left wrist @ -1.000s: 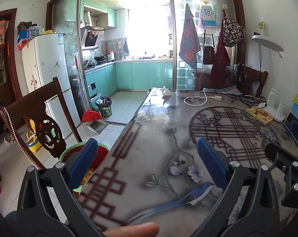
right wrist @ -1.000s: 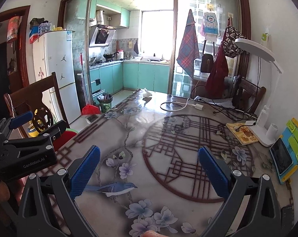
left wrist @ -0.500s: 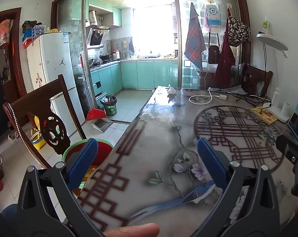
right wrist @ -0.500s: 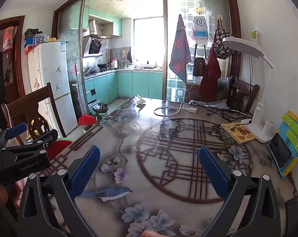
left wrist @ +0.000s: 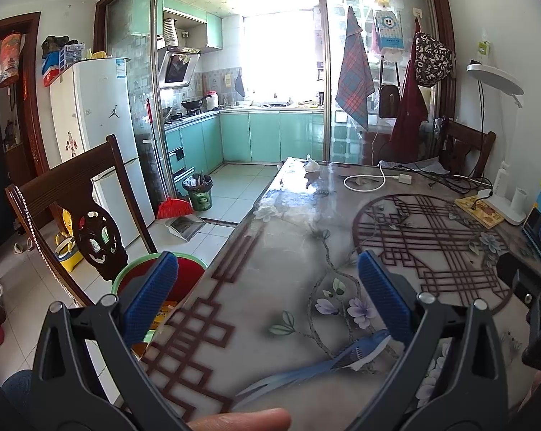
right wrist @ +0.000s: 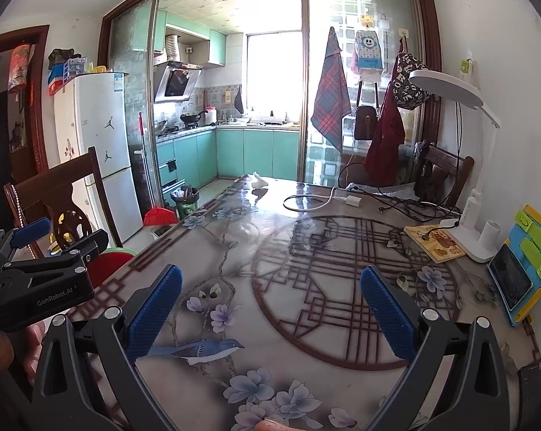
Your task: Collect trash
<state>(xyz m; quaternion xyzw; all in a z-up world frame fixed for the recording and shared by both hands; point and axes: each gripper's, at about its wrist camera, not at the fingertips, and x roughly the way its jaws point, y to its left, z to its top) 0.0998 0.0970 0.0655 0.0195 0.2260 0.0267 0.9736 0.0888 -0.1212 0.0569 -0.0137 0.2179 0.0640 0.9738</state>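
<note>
A crumpled white tissue [left wrist: 311, 163] lies at the far end of the patterned table [left wrist: 288, 251]; it also shows in the right wrist view [right wrist: 259, 181]. A red bin with a green rim [left wrist: 184, 273] stands on the floor by the table's left edge, seen also in the right wrist view [right wrist: 112, 256]. My left gripper [left wrist: 268, 287] is open and empty above the near left part of the table. My right gripper [right wrist: 270, 298] is open and empty above the near middle. The left gripper's body [right wrist: 40, 280] shows at the left of the right wrist view.
A dark wooden chair [left wrist: 73, 208] stands left of the table, another [left wrist: 464, 147] at the far right. A white cable with charger [left wrist: 378, 179], a desk lamp [left wrist: 500, 194], a book [left wrist: 478, 210] and a tablet stand [right wrist: 521, 273] sit on the table's right side. A small waste bin [left wrist: 198, 194] and broom stand by the kitchen door.
Both grippers have risen and tilted up slightly, so the table looks lower and farther. Both stay open and empty.
</note>
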